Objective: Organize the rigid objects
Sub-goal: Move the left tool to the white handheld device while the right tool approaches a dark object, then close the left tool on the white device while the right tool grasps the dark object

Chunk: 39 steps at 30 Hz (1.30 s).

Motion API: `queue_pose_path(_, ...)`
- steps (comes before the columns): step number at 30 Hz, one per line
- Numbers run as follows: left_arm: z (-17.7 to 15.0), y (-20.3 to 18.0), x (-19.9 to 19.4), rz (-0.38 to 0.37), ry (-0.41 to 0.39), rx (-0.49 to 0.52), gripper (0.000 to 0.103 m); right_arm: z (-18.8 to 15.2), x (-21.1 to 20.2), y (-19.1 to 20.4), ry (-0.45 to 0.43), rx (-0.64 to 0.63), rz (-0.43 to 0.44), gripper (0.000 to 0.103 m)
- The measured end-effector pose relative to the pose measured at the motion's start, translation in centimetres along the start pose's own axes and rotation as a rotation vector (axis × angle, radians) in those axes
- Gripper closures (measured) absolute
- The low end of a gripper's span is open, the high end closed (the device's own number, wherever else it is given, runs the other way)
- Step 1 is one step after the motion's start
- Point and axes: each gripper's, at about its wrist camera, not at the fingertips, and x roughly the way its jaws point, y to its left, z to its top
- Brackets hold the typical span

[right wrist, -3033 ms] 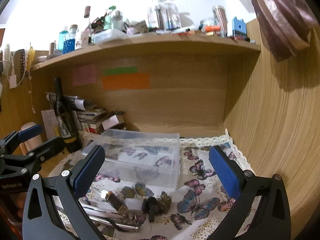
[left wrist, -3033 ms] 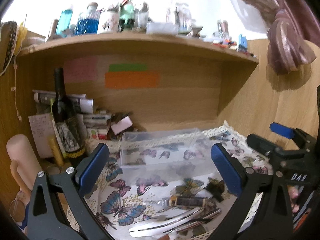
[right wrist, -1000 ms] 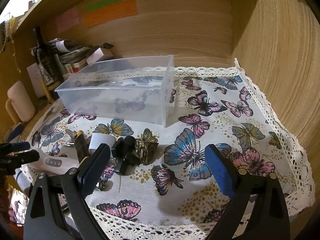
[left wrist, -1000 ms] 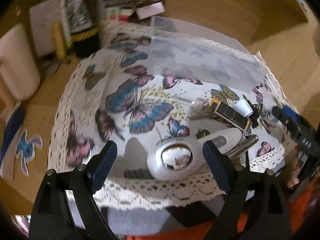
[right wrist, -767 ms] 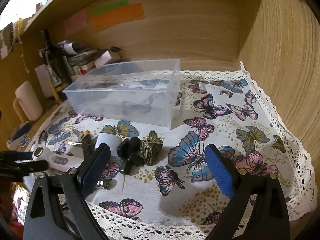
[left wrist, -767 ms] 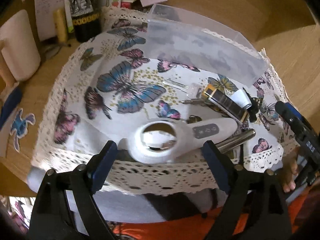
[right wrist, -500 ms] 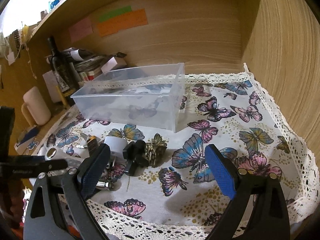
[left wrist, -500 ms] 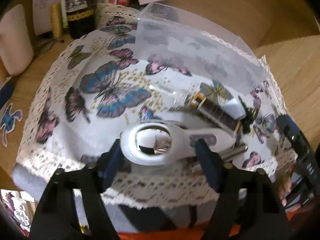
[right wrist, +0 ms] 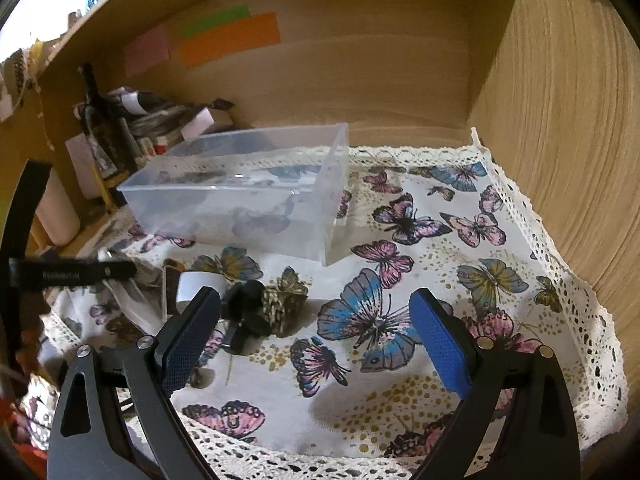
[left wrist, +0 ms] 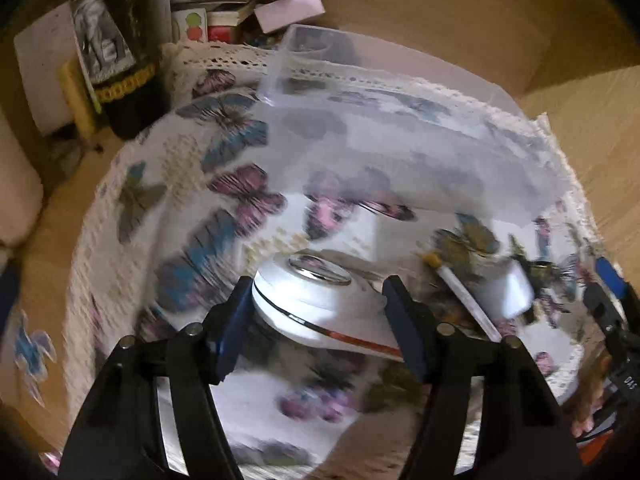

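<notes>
Above butterfly cloth (left wrist: 224,208), left gripper (left wrist: 320,322) clamping white magnifier (left wrist: 316,300).

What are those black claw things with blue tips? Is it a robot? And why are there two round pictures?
It is not a robot. A person holds one claw tool in each hand, and each tool has a little camera looking out along its two fingers, so you get two round pictures.

In the left tool's picture, the left gripper has its blue pads on both sides of a white magnifying glass; the picture is blurry, so I cannot say for sure it is squeezed tight.

In the right tool's picture, the right gripper is wide open and holds nothing. On the butterfly cloth sit a clear plastic box, a black knob thing and a patterned clip.
</notes>
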Motion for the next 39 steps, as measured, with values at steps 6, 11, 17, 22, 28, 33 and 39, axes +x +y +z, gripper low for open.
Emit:
queue_pose_path(6,0.9,1.1,0.3,-0.011,0.052,0.030,0.038,0.3,1.1,0.0,0.038,0.004,-0.025,0.010)
queue_pose_path(11,-1.0,0.2,-0.6,-0.066,0.060,0.057,0.021,0.2,2.1,0.0,0.081,0.013,-0.029,0.021)
queue_pose_path(17,-2.5,0.4,-0.3,-0.093,0.077,0.023,0.016,-0.1,3.4,0.3,0.143,0.008,-0.024,0.032)
queue_pose_path(22,-2.6,0.4,-0.2,-0.097,0.062,0.004,0.016,-0.2,3.7,0.6,0.156,0.007,-0.009,0.038)
queue_pose_path(28,-0.6,-0.1,1.1,-0.113,0.033,0.039,0.040,-0.1,4.3,0.3,0.179,0.039,0.010,0.049)
queue_pose_path(33,1.4,-1.5,2.4,-0.099,0.029,0.123,0.043,0.1,4.7,0.4,0.189,0.055,0.019,0.053)
queue_pose_path(39,1.2,-3.0,3.0,-0.055,0.015,0.264,0.045,0.1,5.5,1.1,0.209,0.054,0.025,0.054)
